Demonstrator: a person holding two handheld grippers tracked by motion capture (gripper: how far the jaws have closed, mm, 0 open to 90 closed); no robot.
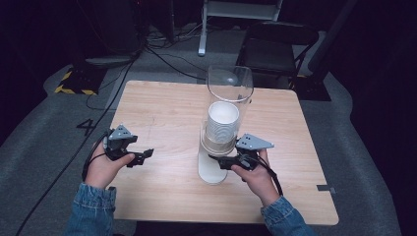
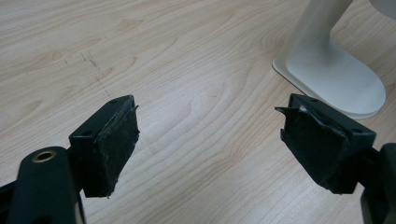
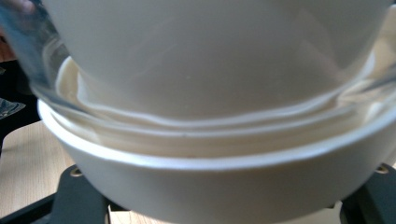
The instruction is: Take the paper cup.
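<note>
from above, the right gripper (image 1: 220,162) is clamped on the bottom paper cup (image 1: 218,146) of the stack in the clear cup dispenser (image 1: 229,83) mid-table, the left gripper (image 2: 208,149) shows jaws spread over bare wooden table (image 2: 187,56), and the right gripper's own camera sits close against that cup's white wall (image 3: 224,182).

A stack of white paper cups (image 1: 222,125) stands upright inside the clear dispenser tube (image 1: 230,83).
</note>
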